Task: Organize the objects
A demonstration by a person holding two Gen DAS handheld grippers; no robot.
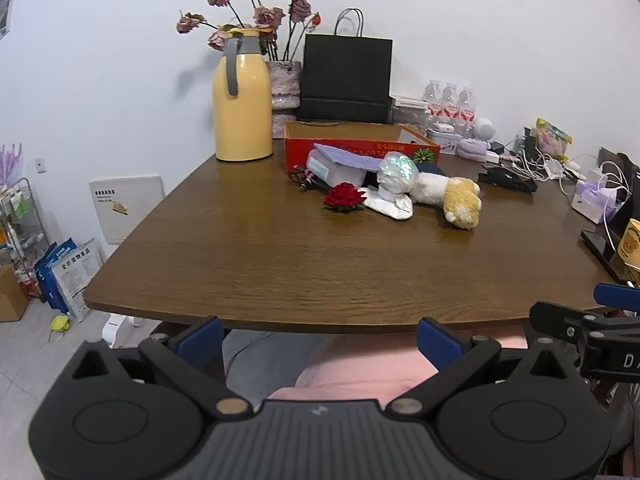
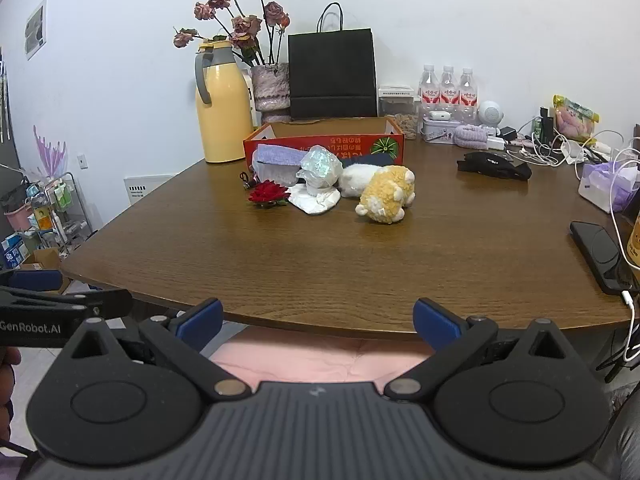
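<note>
We hold the left tool (image 1: 320, 340) and right tool (image 2: 318, 320) wide open and empty at the worktop's (image 2: 320, 272) near edge. The plush (image 2: 386, 194), rose (image 2: 269, 193) and wrapped items lie well apart, beside the red box (image 2: 324, 144). Nothing seems started; next comes a reach forward.

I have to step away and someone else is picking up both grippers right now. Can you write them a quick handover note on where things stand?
Left hand-held gripper: open, holding nothing, held back at the near edge of the wooden table.
Right hand-held gripper: open, holding nothing, also at the near edge.

Things: red cardboard box stands mid-table. Lying in front of it are the red rose, iridescent wrapped item, white crumpled wrapper, plush toy and purple-topped pack.

Done: nothing visibly sorted.
Left: every loose item is still outside the box.
</note>
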